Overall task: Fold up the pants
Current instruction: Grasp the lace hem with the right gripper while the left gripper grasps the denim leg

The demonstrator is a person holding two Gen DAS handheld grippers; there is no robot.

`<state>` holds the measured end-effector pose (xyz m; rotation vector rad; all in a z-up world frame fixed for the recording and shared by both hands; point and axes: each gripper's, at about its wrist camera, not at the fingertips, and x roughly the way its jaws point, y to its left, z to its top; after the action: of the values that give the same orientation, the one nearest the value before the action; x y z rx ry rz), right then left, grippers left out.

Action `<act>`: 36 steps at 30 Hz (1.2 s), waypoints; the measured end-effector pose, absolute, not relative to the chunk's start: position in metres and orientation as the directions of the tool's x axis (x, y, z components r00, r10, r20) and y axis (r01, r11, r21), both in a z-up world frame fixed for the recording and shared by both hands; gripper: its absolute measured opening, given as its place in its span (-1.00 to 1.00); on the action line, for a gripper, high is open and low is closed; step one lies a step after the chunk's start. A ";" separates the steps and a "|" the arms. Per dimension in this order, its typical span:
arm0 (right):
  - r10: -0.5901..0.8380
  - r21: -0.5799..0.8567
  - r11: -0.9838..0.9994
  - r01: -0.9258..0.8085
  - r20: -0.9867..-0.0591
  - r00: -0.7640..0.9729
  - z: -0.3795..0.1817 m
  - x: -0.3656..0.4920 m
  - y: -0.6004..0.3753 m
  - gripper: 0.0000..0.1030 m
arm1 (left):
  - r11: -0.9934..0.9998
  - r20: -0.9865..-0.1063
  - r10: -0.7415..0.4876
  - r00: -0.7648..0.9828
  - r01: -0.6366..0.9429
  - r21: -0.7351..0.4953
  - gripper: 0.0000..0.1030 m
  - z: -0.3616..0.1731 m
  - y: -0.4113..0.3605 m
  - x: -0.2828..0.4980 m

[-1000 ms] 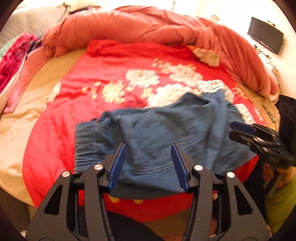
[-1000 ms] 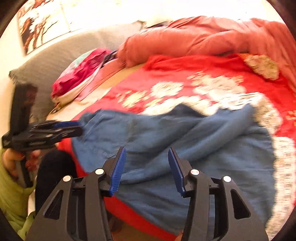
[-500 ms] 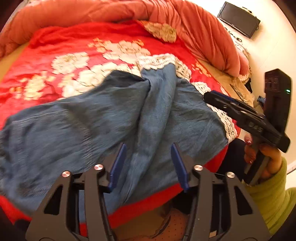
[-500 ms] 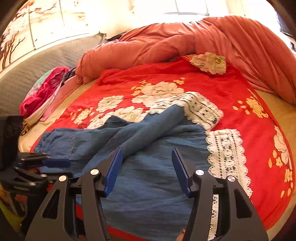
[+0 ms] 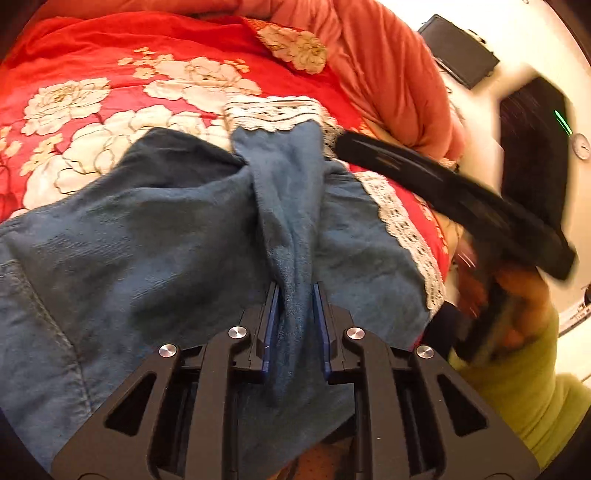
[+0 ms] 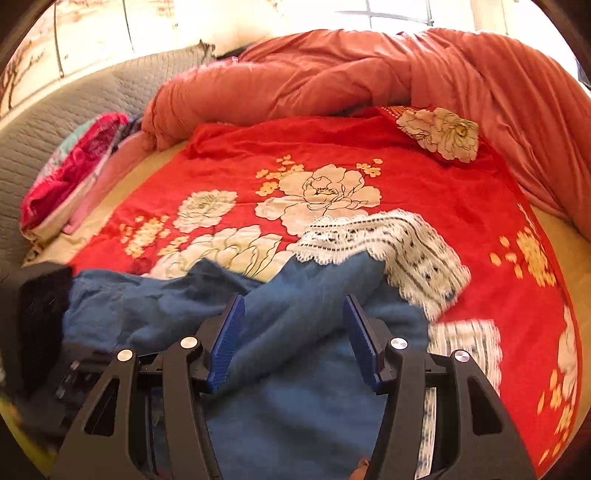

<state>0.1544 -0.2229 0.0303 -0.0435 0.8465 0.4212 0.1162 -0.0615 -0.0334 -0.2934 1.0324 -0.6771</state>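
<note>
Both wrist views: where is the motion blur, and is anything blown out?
Left wrist view: the right tool and the hand holding it are smeared, and the wall at upper right is washed out. Right wrist view: the lace hem and left edge blur, and the window is overexposed.

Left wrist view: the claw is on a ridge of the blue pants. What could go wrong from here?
1. The left claw is closing on a bunched ridge of the pants, not an edge; lifting may drag several layers and crease the fold.
2. The legs lie crossed and twisted near the lace hems, so a fold now could lock that twist in.
3. The right claw is open over the same cloth, close to the left; the two tools might collide.
</note>
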 end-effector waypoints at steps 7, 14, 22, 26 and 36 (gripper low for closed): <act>0.235 0.042 0.932 -0.359 -0.824 0.515 0.007 0.230 -0.175 0.04 | 0.749 -0.672 -0.655 0.345 0.415 -0.518 -0.78 -0.034 -0.067 0.109; 0.069 -0.069 0.958 -0.278 -0.886 0.458 -0.030 0.280 -0.156 0.03 | 0.762 -0.679 -0.638 0.363 0.424 -0.489 -0.78 -0.033 -0.072 0.110; 0.155 0.014 0.964 -0.264 -0.840 0.520 -0.020 0.276 -0.190 -0.83 | 0.773 -0.676 -0.628 0.386 0.406 -0.487 -0.78 -0.031 -0.068 0.109; 0.270 0.163 0.959 -0.232 -0.773 0.574 0.007 0.250 -0.232 -0.84 | 0.789 -0.682 -0.609 0.406 0.404 -0.464 -0.57 -0.030 -0.062 0.109; 0.331 0.335 0.932 -0.136 -0.640 0.694 0.061 0.172 -0.311 -0.84 | 0.816 -0.672 -0.565 0.479 0.448 -0.366 -0.22 -0.020 -0.067 0.102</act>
<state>0.1716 -0.3113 0.0607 0.2715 0.7621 0.2642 0.1016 -0.0670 -0.0200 -0.1479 0.8742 -0.6203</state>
